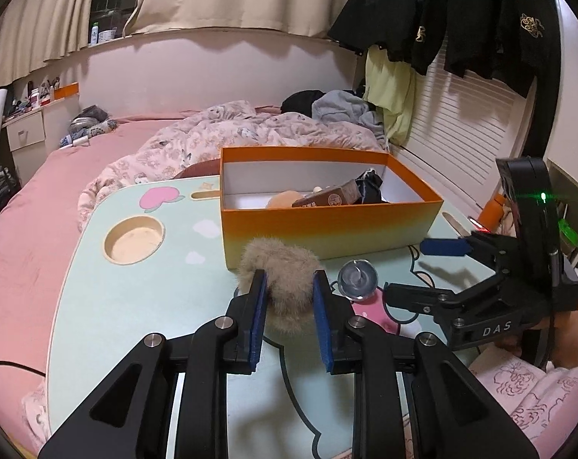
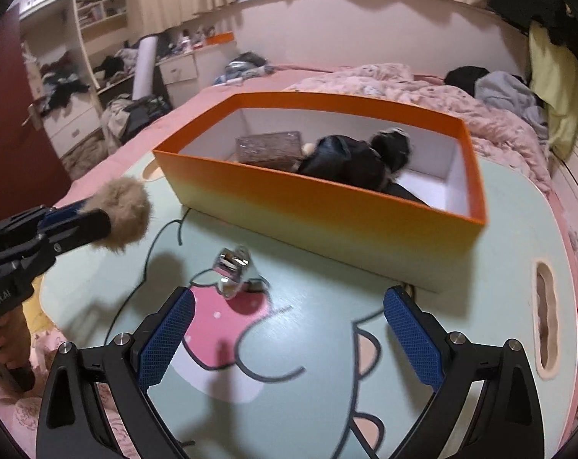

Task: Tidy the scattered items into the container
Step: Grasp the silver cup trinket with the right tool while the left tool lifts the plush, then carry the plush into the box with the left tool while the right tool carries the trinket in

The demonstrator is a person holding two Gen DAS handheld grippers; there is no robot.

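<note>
Fur pompom (image 1: 279, 283) clenched in left claw (image 1: 289, 290); right claw (image 2: 289, 329) released; blurred shiny trinket (image 2: 233, 271), perhaps glass.

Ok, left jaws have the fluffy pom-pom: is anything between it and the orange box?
Nothing visible blocks it. The fluffy pom-pom, clamped in the left gripper, sits just in front of the orange box. Only the box's near wall must be cleared. The glass ball lies off to the side, and the open right gripper is clear.

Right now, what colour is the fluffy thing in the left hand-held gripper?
Light brown, tan fur; the fluffy pom-pom shows best in the left wrist view.
</note>
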